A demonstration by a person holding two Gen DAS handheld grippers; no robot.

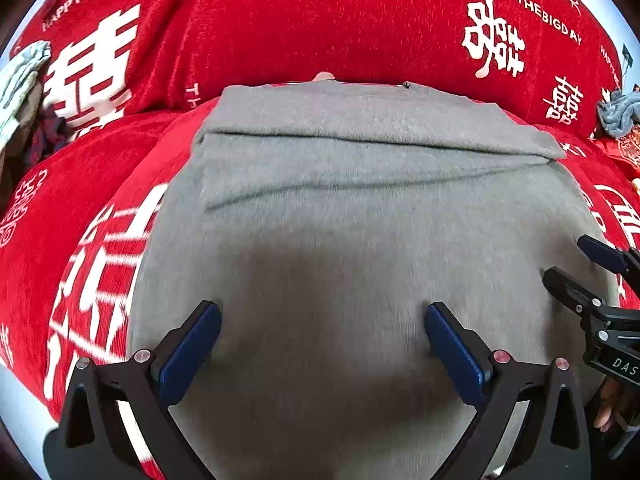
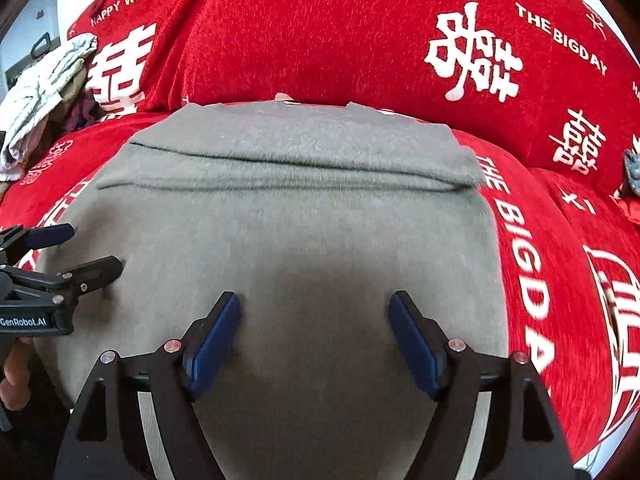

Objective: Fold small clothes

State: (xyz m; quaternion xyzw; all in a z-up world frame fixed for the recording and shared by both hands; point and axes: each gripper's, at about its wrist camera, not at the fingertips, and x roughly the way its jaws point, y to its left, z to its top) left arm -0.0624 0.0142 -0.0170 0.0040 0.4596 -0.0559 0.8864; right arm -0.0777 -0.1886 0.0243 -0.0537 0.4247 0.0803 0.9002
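A grey garment lies flat on the red sofa seat, its far part folded over into a band across the back; it also shows in the right wrist view. My left gripper is open and empty, its blue pads just above the near part of the garment. My right gripper is open and empty over the garment's near right part. Each gripper shows in the other's view: the right one at the garment's right edge, the left one at its left edge.
The sofa has a red cover with white lettering. A pile of pale and striped clothes sits at the left end of the seat. A grey-blue cloth lies at the right end.
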